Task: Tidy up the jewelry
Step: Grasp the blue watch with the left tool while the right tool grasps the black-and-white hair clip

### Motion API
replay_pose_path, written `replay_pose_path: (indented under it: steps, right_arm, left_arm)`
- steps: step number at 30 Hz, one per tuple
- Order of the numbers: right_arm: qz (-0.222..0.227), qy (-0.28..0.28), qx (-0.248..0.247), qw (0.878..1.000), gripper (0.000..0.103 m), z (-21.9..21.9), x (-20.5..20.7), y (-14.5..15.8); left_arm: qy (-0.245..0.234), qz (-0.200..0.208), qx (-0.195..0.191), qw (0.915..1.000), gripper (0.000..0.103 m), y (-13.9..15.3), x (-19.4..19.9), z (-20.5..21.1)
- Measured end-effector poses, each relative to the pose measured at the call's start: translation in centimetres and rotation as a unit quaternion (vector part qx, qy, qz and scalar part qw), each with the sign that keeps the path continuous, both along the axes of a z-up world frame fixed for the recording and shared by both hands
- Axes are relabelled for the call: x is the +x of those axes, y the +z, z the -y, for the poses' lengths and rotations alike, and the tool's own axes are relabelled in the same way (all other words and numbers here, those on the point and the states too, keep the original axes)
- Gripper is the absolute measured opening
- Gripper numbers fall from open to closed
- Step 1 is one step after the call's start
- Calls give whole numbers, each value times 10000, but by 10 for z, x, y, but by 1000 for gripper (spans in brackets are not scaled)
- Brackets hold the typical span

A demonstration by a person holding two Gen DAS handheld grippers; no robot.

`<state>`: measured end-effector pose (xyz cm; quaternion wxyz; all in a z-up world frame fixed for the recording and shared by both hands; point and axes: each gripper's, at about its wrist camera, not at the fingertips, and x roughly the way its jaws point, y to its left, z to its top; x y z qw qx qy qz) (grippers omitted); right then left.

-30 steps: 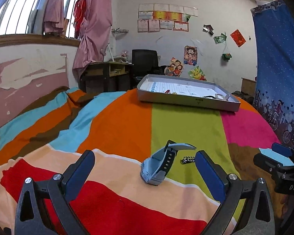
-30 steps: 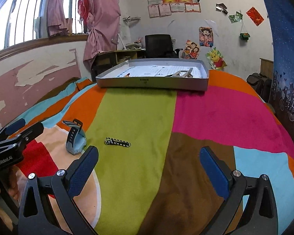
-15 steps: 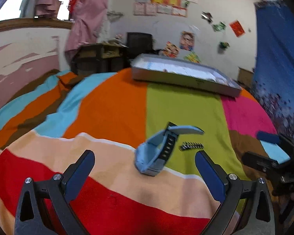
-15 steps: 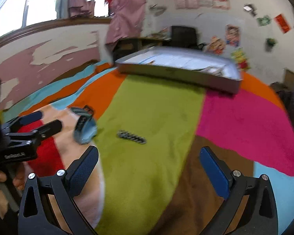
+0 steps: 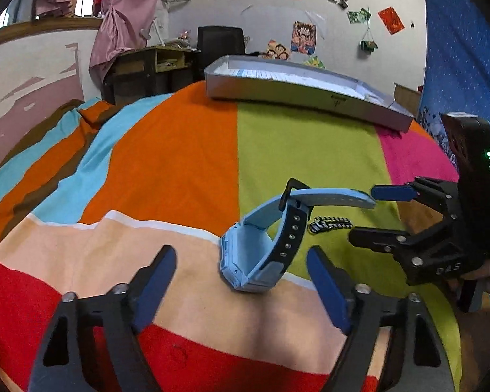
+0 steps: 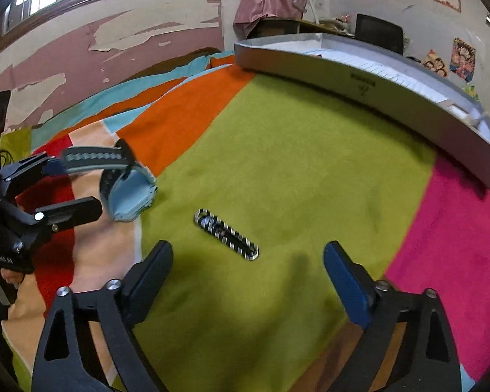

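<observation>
A light-blue watch (image 5: 271, 245) is seen at lower centre, resting on the striped bedspread (image 5: 179, 163) between the spread left tongs (image 5: 241, 281). A small patterned clip (image 6: 226, 234) lies ahead of the open right tongs (image 6: 248, 271). A grey tray (image 5: 297, 89) sits at upper centre.

One watch (image 5: 264, 245), one clip (image 6: 226, 234), one tray (image 5: 307, 93).

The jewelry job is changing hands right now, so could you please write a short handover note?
Left gripper: open, empty, jaws either side of the blue watch on the blanket, not touching.
Right gripper: open, empty, just short of the black-and-white hair clip, which lies flat on the green stripe.
Grey tray sits at the far end; something pale lies inside, unclear what.
Left: watch and clip both unpicked.
</observation>
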<state>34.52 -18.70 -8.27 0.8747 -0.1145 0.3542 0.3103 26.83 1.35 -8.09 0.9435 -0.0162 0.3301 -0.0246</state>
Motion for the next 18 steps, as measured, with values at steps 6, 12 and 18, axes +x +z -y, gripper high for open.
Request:
replay_pose_path:
  steps: [6, 12, 18]
  right_arm:
    - [-76, 251, 31, 9997, 64, -15, 12, -8]
    - [-70, 492, -217, 9985, 38, -34, 10, -20]
    - [-46, 164, -42, 9998, 5, -26, -2, -11]
  left_arm:
    - [-76, -88, -14, 9999, 53, -5, 5, 2]
    - [-268, -9, -40, 9996, 25, -2, 4, 6]
    - [-588, 214, 104, 9980, 19, 7, 3, 15]
